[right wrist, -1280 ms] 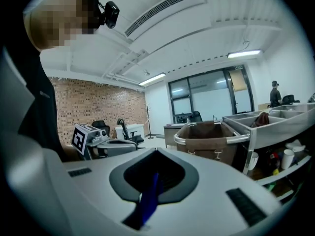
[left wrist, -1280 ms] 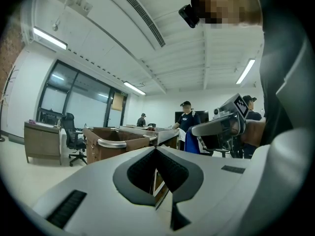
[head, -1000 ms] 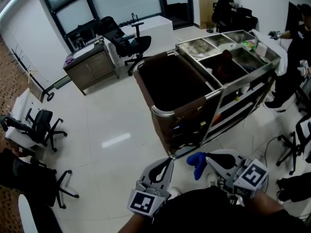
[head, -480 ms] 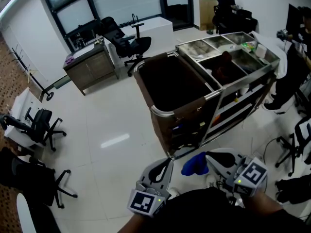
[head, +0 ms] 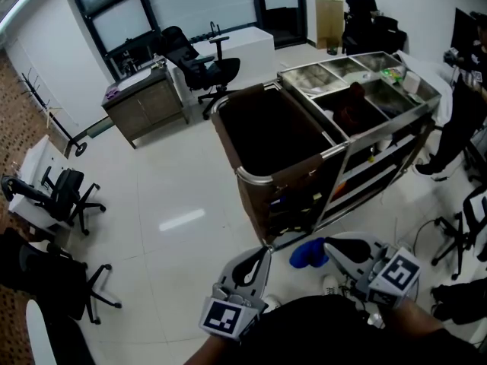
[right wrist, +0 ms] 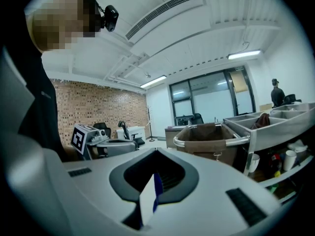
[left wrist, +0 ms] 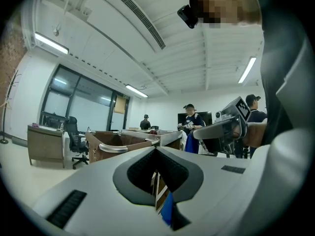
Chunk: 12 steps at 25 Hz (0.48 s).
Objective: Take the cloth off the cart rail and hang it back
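My right gripper (head: 326,244) is shut on a bunched blue cloth (head: 307,254), held low in front of me, just short of the cart's near end. From the left gripper view the cloth (left wrist: 190,142) hangs off the right gripper's tips. The cart's curved metal rail (head: 255,177) tops a brown bag and has nothing on it; it also shows in the right gripper view as the rail (right wrist: 206,140). My left gripper (head: 266,251) stands shut beside the cloth, a little to its left, not touching it.
The steel cart (head: 415,109) holds top bins and lower shelves with cups and bottles. Office chairs (head: 65,196) stand left, another chair (head: 202,63) and a cabinet (head: 144,105) behind. People stand at the far right (head: 460,112) and back (head: 359,2).
The blue cloth has swung a little and bunched up more under the right gripper. Both grippers have stayed where they were.
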Tool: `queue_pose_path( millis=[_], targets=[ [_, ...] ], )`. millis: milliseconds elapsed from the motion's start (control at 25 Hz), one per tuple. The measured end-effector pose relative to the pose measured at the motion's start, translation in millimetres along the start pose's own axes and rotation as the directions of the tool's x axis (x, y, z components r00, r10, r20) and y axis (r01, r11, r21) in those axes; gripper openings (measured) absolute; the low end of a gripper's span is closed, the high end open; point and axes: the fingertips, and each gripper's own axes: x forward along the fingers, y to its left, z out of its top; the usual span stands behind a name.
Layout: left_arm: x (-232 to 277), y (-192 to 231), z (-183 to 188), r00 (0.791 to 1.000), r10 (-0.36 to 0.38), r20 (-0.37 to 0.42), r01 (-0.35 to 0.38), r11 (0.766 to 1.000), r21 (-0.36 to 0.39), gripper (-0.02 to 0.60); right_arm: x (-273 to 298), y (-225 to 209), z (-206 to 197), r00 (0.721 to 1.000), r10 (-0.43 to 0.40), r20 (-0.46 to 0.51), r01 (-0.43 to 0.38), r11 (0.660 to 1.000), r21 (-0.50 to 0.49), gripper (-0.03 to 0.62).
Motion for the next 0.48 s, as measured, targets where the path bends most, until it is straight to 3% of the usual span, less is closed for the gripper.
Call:
queue_pose_path(
  millis=[480],
  targets=[
    [20.7,4.7,0.5,0.999,0.043,-0.013,-0.043,0.999,-0.001,0.000,-5.3,-24.8,25.2,0.999,0.031,0.039,-0.030,0.999,-0.016,0.026]
  ],
)
